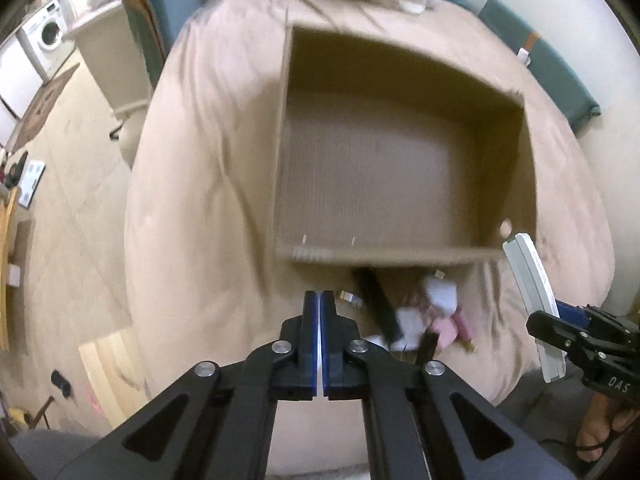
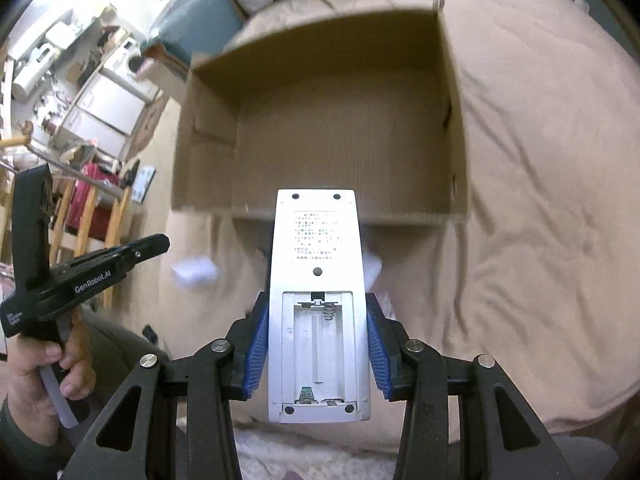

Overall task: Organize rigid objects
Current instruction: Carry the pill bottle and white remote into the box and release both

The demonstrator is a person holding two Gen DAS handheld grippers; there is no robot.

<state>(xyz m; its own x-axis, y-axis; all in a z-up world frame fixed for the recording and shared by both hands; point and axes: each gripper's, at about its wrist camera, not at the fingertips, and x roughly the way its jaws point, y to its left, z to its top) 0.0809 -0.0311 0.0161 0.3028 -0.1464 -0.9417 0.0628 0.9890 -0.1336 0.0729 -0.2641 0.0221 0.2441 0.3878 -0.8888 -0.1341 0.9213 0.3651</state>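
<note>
Right gripper pinches a white remote between its blue pads, back side up, battery bay open with no cover, spring visible. Remote's far end points to 12 o'clock, reaching over the near wall of the cardboard box. Box sits open-topped on a beige blanket; nothing shows on its floor. Left gripper: fingers pressed together, nothing between them, held short of the box's near wall. In the left view the remote shows at 4 o'clock, just beside the box's near right corner. Small clutter lies on the blanket below the box's near wall: black bar, white and pink pieces, blurred.
</note>
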